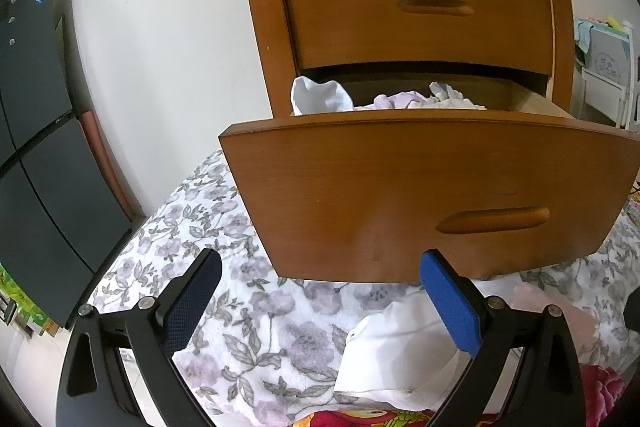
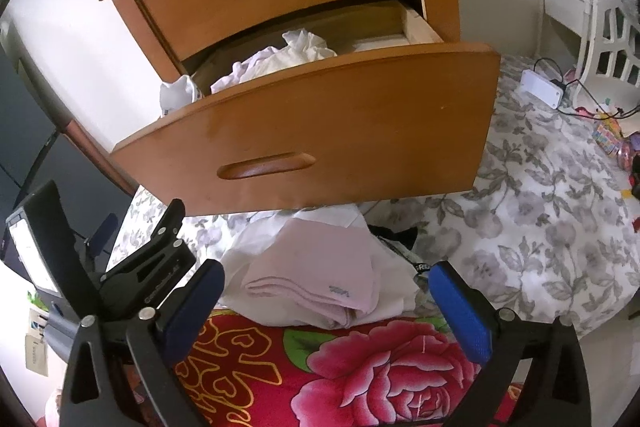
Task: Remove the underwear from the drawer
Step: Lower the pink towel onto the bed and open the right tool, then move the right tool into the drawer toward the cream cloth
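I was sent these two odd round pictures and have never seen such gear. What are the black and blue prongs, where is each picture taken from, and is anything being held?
Each picture comes from a wide-angle camera mounted on a hand-held two-finger tool, looking along its fingers. The prongs are those fingers: the left tool in one view, the right tool in the other. Both stand open and hold nothing. Ahead is a wooden nightstand with its lower drawer pulled out and pale underwear inside. Below it, folded pale clothes lie on a floral bedspread beside a red flowered blanket.

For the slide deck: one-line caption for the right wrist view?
Open right gripper hovers over folded garments below the pulled-out lower drawer, with clothes still inside.
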{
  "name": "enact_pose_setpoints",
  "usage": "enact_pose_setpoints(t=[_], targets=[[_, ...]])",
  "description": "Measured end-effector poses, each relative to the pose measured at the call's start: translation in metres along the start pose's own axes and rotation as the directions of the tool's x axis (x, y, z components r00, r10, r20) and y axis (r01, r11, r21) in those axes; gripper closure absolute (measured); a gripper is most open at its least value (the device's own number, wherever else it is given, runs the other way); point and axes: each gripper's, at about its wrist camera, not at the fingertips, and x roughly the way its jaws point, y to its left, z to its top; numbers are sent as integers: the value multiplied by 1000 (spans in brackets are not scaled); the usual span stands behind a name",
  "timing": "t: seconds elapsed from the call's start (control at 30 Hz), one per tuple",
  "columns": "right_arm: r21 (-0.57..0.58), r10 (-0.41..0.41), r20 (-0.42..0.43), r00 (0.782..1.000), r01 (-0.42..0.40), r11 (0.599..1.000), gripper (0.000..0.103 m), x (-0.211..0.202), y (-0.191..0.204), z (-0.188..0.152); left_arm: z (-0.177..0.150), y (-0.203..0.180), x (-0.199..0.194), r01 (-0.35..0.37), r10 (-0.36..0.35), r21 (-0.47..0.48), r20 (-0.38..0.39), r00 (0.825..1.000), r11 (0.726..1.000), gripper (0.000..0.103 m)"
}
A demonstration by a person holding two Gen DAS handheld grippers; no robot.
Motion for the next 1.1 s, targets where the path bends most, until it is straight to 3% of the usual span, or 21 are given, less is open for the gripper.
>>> enact_pose_setpoints(t=[0.33,0.57,0.83,1.1], targets=[[-15,-26,102,994,27,1000,0,-12,-3,4,2,3,-10,60,-60,-10,46,997,998,4],[-39,-9,126,992,14,999,0,-13,-2,5,2,3,-13,110,-109,-1,53,993,994,4],[-47,5,169,986,3,999,0,-15,0,7,3,3,-29,115,-114,4,126,985,993,4],[-75,54,217,975,-38,996,0,-25,4,26,3,3,-27,106,-106,7,125,986,994,4]])
